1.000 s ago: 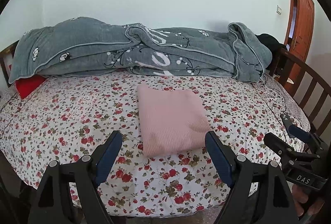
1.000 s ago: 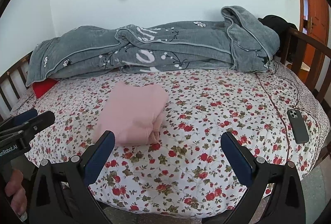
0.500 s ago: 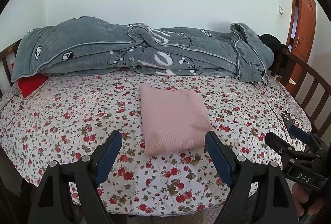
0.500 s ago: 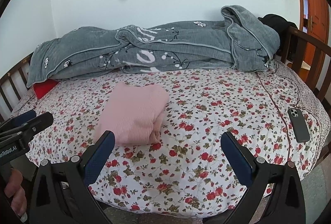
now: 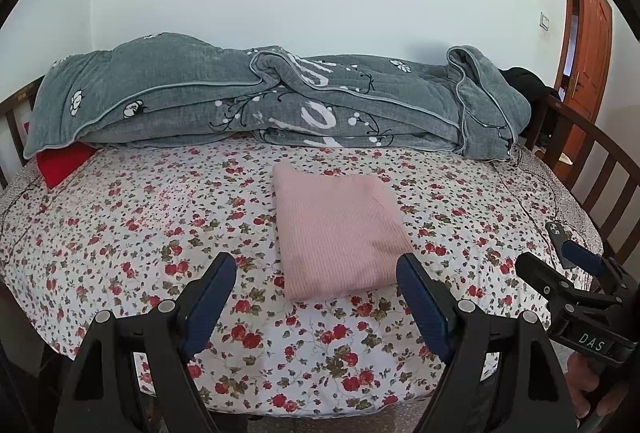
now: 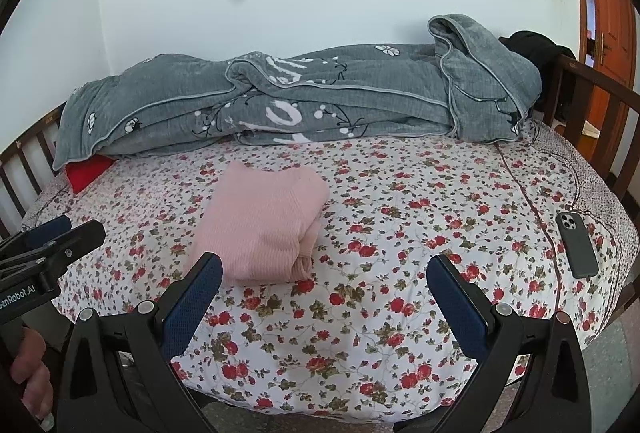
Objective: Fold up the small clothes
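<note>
A pink knitted garment (image 5: 340, 233) lies folded into a neat rectangle on the flowered bed sheet (image 5: 140, 233); it also shows in the right wrist view (image 6: 260, 225), left of centre. My left gripper (image 5: 318, 281) is open and empty, held back from the bed's front edge, with the garment's near edge between its fingers in the view. My right gripper (image 6: 324, 285) is open and empty, to the right of the garment and apart from it. Each gripper shows at the edge of the other's view.
A rolled grey quilt (image 5: 280, 105) lies along the wall at the back. A red cushion (image 5: 60, 165) pokes out at the back left. A dark phone (image 6: 578, 245) lies near the bed's right edge. Wooden rails (image 5: 600, 161) bound the bed's sides.
Both grippers have drawn slightly back and up from the bed. The folded garment has not moved.
</note>
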The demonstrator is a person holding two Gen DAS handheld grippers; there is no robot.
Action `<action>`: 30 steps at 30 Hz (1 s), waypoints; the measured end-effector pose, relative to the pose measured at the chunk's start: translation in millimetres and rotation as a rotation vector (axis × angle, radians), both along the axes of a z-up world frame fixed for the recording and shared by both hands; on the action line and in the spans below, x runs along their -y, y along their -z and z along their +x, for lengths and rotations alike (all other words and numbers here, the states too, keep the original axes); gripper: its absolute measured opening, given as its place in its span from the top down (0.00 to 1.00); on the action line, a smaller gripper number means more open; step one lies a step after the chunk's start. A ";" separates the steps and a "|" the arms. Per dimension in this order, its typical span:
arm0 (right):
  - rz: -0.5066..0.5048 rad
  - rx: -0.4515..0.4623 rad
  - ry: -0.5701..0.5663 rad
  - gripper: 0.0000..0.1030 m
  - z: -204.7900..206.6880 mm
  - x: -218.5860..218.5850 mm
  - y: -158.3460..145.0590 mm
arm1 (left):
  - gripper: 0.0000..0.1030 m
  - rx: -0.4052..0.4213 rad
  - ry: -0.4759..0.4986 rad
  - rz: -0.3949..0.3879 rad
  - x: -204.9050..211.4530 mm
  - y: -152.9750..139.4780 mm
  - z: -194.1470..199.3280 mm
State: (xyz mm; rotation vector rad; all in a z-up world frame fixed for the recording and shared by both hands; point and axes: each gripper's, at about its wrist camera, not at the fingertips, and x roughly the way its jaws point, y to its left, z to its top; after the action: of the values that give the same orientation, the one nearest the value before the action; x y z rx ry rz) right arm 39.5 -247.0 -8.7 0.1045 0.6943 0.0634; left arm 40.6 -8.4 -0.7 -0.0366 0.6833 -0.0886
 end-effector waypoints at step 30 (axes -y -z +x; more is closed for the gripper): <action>0.003 0.007 -0.003 0.02 1.0 -5.3 -5.8 | 0.21 0.011 -0.016 0.006 1.2 -6.6 0.1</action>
State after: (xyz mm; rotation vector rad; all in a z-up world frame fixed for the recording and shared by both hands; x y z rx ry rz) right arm 40.5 -241.7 -3.0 0.1066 0.6871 0.0676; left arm 40.7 -9.6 5.9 -0.0357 0.6725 -0.0712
